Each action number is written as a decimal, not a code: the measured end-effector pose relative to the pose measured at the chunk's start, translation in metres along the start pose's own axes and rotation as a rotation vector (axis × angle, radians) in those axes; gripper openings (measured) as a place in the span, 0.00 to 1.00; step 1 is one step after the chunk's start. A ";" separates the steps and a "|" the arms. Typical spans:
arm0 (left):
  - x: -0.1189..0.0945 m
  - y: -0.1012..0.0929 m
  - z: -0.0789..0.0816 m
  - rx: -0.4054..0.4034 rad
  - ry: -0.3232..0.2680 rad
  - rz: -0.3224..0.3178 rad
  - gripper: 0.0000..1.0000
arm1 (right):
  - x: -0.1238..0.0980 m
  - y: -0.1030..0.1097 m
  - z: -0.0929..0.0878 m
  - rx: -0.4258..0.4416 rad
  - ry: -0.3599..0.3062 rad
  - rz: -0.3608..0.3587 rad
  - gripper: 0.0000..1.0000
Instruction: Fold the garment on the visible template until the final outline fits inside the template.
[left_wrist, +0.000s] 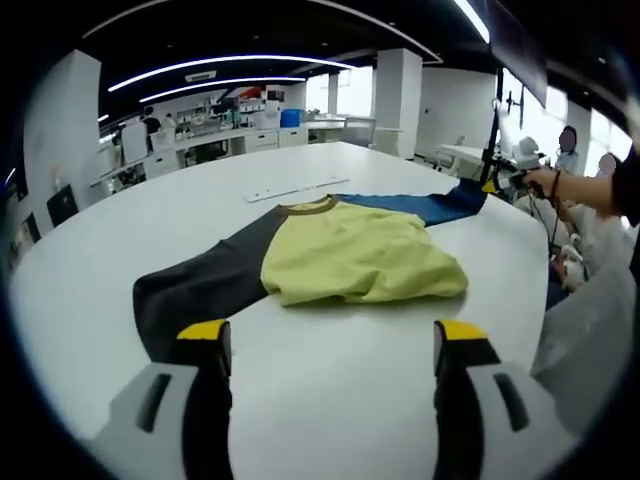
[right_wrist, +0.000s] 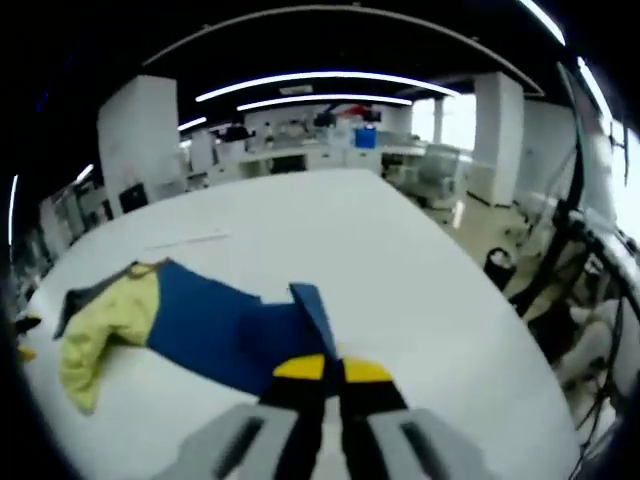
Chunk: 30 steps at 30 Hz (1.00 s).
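A garment lies on the white table (left_wrist: 330, 400), with a yellow body (left_wrist: 355, 255), a dark grey sleeve (left_wrist: 200, 280) and a blue sleeve (left_wrist: 430, 205). The yellow part is bunched and partly folded. My left gripper (left_wrist: 332, 335) is open just short of the garment's near edge, with nothing between its yellow-tipped fingers. My right gripper (right_wrist: 333, 370) is shut on the end of the blue sleeve (right_wrist: 225, 325) and lifts a corner of it off the table (right_wrist: 400, 260). It also appears at the far end of that sleeve as the right gripper (left_wrist: 493, 180). The yellow body (right_wrist: 100, 330) lies beyond, at left.
A thin pale strip (left_wrist: 298, 188) lies flat on the table behind the garment. A person (left_wrist: 600, 190) stands at the table's right side. Cables and a stand (right_wrist: 580, 250) crowd the right edge. Desks and shelves (left_wrist: 230, 135) fill the room's back.
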<state>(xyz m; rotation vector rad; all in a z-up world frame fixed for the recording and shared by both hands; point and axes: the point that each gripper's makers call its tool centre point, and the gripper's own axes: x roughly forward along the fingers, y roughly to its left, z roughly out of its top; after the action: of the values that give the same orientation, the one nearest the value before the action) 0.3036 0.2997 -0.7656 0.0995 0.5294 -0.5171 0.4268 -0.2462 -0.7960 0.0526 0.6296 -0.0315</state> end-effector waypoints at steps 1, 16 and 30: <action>0.000 0.000 0.000 -0.001 0.000 0.000 0.80 | -0.003 -0.001 -0.001 0.004 0.004 -0.014 0.00; -0.003 0.001 -0.003 -0.019 -0.001 0.005 0.83 | -0.009 -0.012 -0.024 0.141 0.062 -0.087 0.39; -0.004 -0.004 0.004 -0.031 -0.032 0.008 0.93 | -0.014 0.049 -0.012 0.019 0.063 0.150 0.92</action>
<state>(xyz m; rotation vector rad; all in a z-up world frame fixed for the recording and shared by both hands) 0.3001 0.2974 -0.7601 0.0639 0.5051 -0.5014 0.4107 -0.1963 -0.7959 0.1198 0.6872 0.1090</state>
